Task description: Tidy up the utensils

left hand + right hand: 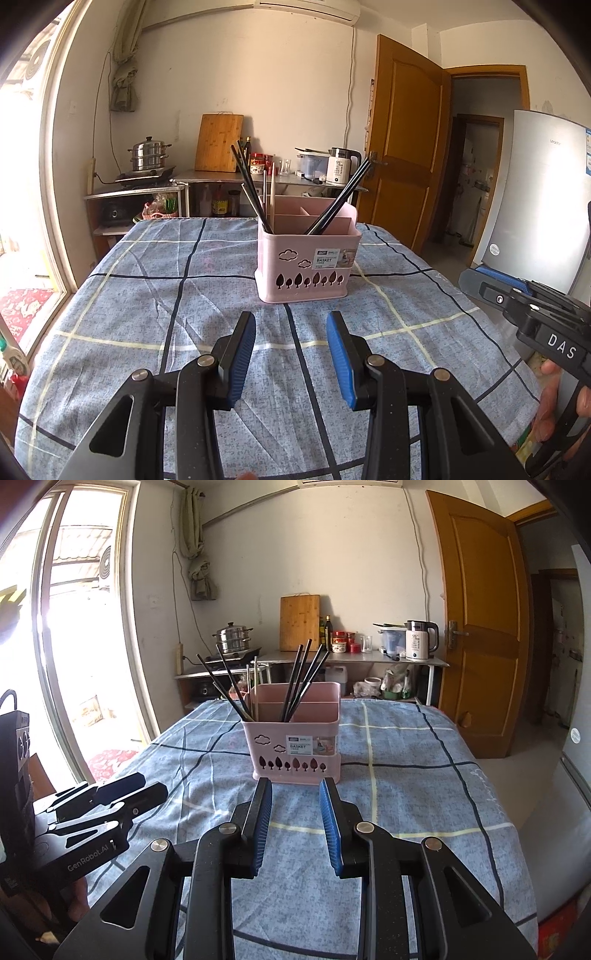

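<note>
Left wrist | we hold left gripper (291,334) and right gripper (295,799) fingers apart, empty, facing basket (304,267) mid-counter (147,295) | chopsticks (338,201) stand sorted in compartments, we judge task near done

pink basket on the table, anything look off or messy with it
Nothing is spilled or damaged. The pink basket stands upright on the checked tablecloth. The black chopsticks lean in opposite directions from different compartments rather than grouped together.
</note>
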